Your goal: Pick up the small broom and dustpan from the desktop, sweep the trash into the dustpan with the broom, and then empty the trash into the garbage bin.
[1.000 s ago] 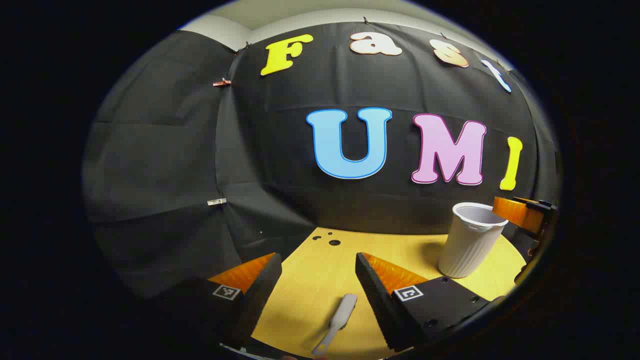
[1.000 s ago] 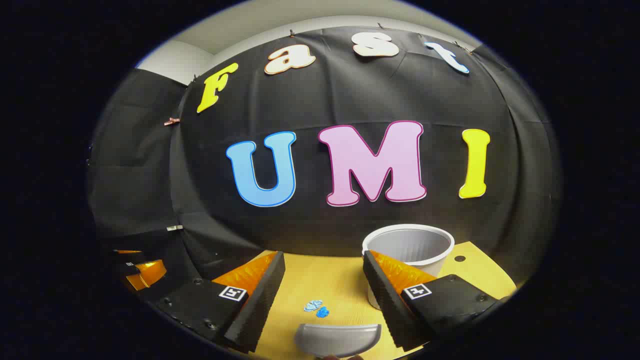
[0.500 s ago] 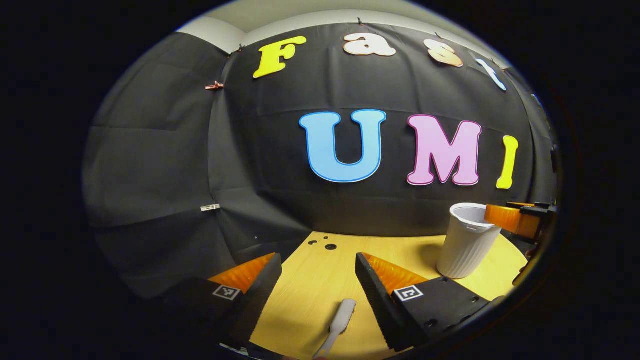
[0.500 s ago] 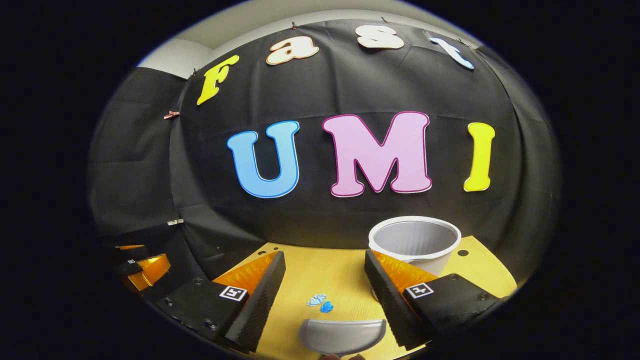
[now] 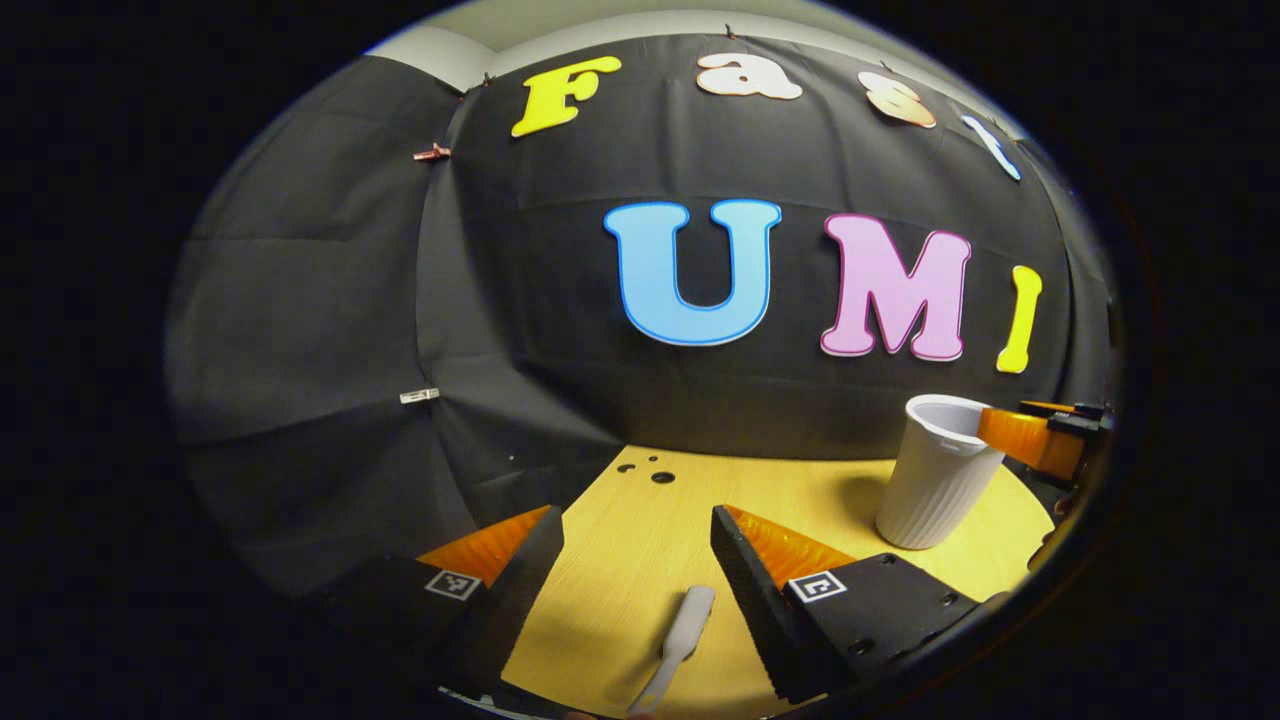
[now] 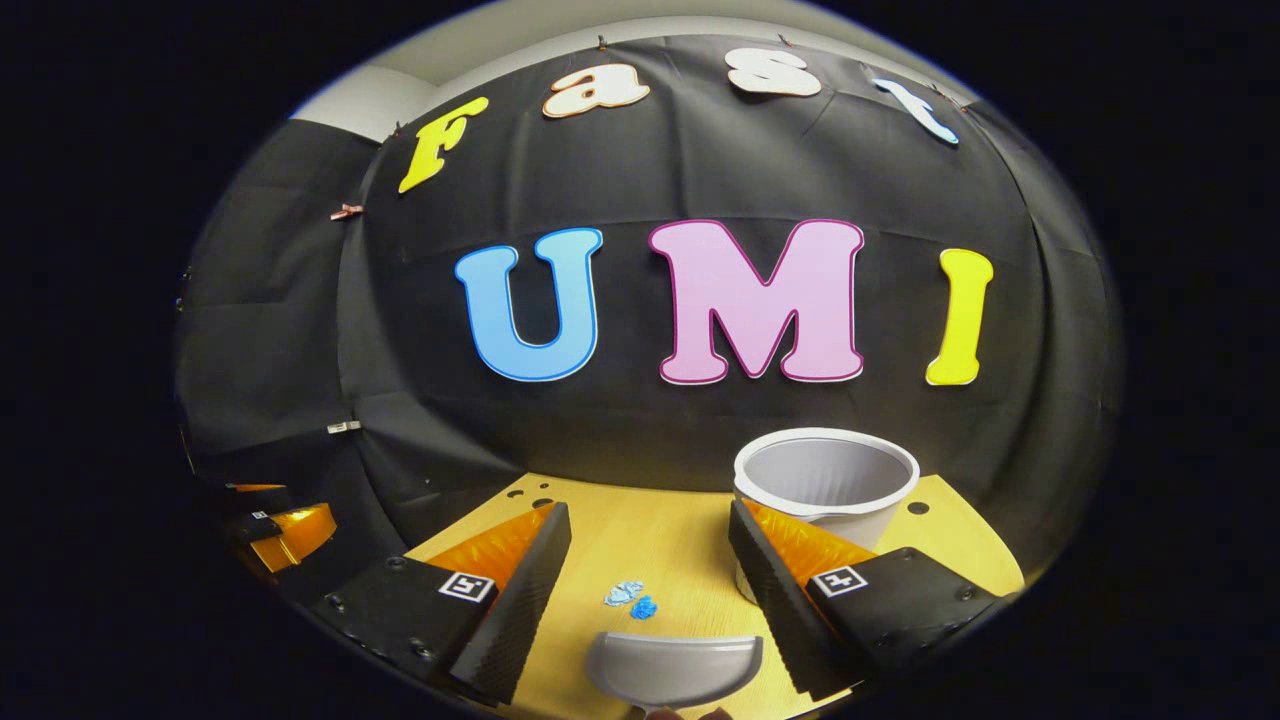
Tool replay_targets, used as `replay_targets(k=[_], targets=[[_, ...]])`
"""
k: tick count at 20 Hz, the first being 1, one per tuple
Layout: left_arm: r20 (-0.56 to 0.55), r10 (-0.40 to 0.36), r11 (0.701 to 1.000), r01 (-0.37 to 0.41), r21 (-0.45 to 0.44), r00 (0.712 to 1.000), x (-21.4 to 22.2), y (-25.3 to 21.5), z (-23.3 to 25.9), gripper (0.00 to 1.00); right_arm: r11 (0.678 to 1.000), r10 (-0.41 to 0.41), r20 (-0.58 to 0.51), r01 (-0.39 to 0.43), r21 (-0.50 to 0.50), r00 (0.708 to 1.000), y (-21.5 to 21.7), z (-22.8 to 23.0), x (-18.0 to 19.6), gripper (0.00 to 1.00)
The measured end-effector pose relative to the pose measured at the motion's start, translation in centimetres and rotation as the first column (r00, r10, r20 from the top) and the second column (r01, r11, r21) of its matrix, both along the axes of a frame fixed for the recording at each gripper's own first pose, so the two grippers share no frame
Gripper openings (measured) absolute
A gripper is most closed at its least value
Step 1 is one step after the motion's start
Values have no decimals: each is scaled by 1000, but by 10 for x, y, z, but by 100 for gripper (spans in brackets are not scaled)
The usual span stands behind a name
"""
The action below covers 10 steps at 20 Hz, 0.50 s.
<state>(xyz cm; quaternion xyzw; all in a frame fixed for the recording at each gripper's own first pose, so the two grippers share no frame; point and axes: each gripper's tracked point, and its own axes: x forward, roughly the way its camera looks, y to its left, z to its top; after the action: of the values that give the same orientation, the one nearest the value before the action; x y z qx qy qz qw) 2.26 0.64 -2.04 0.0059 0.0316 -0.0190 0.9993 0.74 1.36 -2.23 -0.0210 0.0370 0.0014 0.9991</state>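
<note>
1. The left tool (image 5: 637,560) hangs above the yellow worktop (image 5: 800,490) with its two fingers spread wide and nothing between them.
2. The small broom (image 5: 677,640) lies flat on the worktop below the gap. Its far end is cut off at the bottom edge, so its bristles cannot be seen.
3. The right tool (image 6: 650,560) is spread wide too and pinches nothing.
4. The grey dustpan (image 6: 673,668) sits low in the right gripper view, partly cut off at the edge.
5. Small blue trash bits (image 6: 630,600) lie just beyond the dustpan.
6. The white garbage bin (image 6: 826,480) stands upright, and the right finger hides its lower part.
</note>
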Motion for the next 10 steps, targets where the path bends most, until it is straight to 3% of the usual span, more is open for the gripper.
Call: replay_targets(k=[10], targets=[[-160, -114, 992, 121, 37, 981, 21, -2, -44, 95, 999, -23, -17, 22, -33, 1000, -9, -20, 19, 99]])
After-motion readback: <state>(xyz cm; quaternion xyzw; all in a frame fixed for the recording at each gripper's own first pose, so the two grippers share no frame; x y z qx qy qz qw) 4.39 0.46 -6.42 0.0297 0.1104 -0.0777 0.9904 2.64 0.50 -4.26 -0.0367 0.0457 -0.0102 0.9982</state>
